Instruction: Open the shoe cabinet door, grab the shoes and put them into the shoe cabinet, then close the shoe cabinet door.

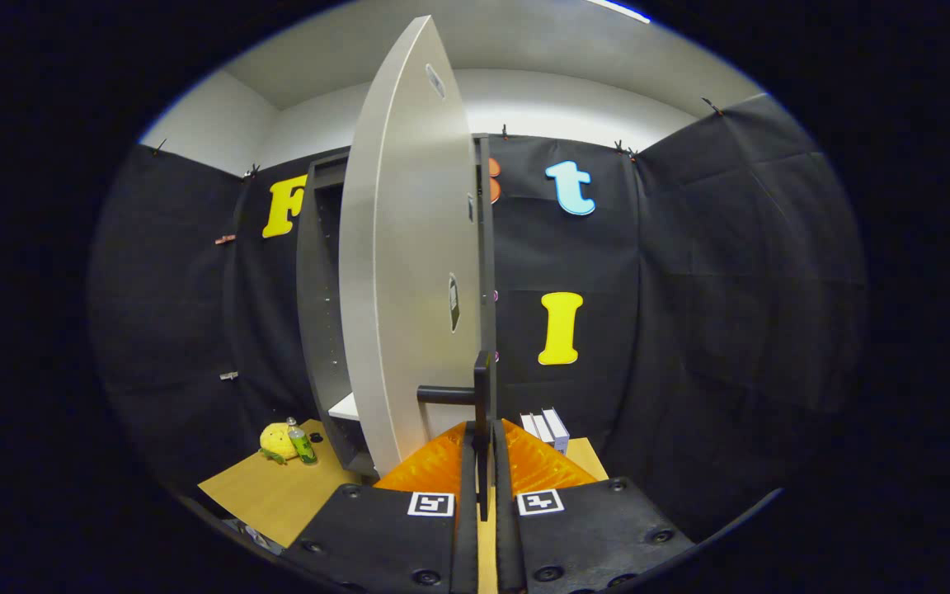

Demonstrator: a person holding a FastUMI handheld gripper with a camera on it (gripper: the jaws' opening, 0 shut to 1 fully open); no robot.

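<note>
Centre frame, the gripper (482, 450) is clamped on the dark handle (482, 392) of the pale cabinet door (409, 272), half open. Best to swing it wide in a steady arc.

A light wooden table (277, 495) is seen under everything. A dark shoe cabinet (322, 313) is stood on it, and its pale door (405, 272) is swung out toward the fingers. Beside the cabinet, a yellow soft toy (277, 441) is laid on the wood, and a small green bottle (302, 444) is stood touching it. On the other side of the door, some white boxes (547, 429) are set on the table.

The gripper (483, 450) is closed tight on the door's dark handle (482, 392).
</note>
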